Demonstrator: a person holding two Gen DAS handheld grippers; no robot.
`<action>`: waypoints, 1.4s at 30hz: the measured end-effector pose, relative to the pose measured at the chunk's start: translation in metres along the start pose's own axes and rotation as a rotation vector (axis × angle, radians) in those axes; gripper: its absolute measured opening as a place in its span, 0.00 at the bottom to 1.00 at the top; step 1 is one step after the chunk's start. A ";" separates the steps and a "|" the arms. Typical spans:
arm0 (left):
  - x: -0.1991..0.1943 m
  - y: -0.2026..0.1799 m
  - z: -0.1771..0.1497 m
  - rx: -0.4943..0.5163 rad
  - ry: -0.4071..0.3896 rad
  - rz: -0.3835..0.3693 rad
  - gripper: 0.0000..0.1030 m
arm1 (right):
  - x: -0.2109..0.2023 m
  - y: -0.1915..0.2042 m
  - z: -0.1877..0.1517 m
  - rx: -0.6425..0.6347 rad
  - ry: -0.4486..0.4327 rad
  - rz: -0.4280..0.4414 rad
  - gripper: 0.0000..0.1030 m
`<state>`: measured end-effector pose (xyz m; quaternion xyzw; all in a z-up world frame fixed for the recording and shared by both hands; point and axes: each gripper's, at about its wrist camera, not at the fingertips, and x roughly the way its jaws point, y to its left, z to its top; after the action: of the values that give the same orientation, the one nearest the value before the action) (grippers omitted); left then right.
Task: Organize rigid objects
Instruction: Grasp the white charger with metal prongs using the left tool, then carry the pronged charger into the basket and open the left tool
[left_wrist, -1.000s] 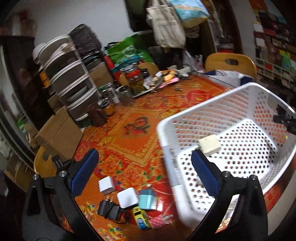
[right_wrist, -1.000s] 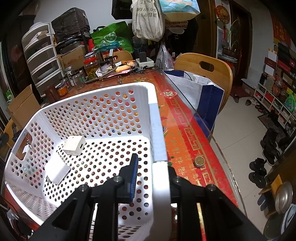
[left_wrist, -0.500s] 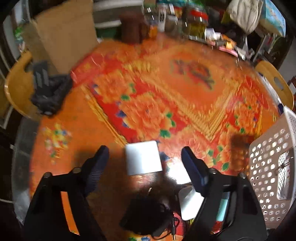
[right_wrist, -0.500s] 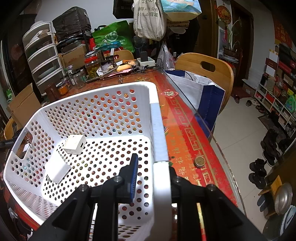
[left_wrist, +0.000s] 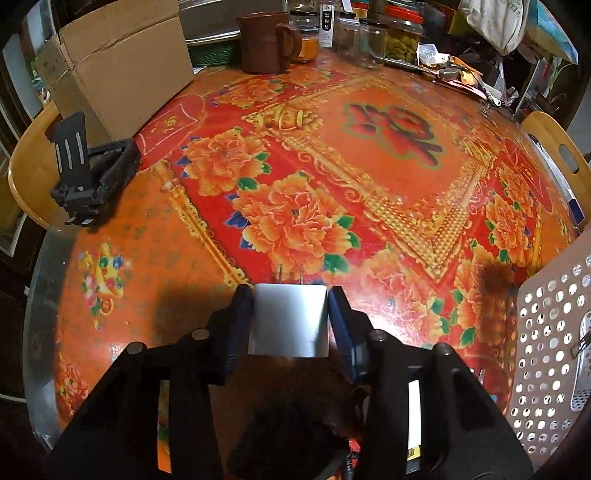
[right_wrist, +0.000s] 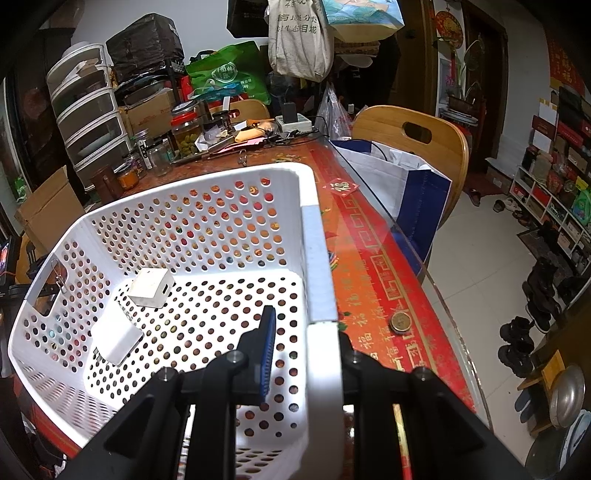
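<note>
A white plug-in charger (left_wrist: 288, 321) lies on the red flowered tablecloth, prongs pointing away. My left gripper (left_wrist: 290, 295) points steeply down over it; its jaws are closing with the charger between them, and both blue pads (left_wrist: 242, 306) touch its sides. The white perforated basket (left_wrist: 546, 350) stands to the right. In the right wrist view my right gripper (right_wrist: 306, 328) is shut on the basket's near wall (right_wrist: 317, 258), one blue pad inside, the other finger hidden behind the rim. Two white chargers (right_wrist: 150, 287) (right_wrist: 116, 338) lie on the basket floor.
A black stand (left_wrist: 88, 173) rests at the table's left edge beside a cardboard box (left_wrist: 118, 62). A brown mug (left_wrist: 264, 40) and jars (left_wrist: 399, 37) line the far side. A dark charger (left_wrist: 295, 435) lies under my left gripper. A coin (right_wrist: 400, 322) lies near the glass table edge.
My left gripper has swung away from the basket and down to the table, and its jaws have closed in around the white charger. The right gripper and basket have stayed put.
</note>
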<state>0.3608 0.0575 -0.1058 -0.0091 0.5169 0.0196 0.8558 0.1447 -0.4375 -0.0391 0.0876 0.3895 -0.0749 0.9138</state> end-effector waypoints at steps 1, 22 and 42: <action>0.001 -0.001 -0.001 0.007 0.009 0.015 0.42 | 0.000 0.000 0.000 -0.001 0.000 0.001 0.19; -0.114 -0.051 -0.002 0.095 -0.297 0.134 0.39 | 0.000 -0.001 0.001 -0.005 -0.003 0.011 0.20; -0.177 -0.177 -0.018 0.286 -0.370 0.087 0.39 | 0.002 0.002 0.003 -0.011 -0.005 0.021 0.20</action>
<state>0.2706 -0.1245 0.0418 0.1385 0.3487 -0.0155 0.9268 0.1483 -0.4368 -0.0382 0.0862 0.3866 -0.0633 0.9160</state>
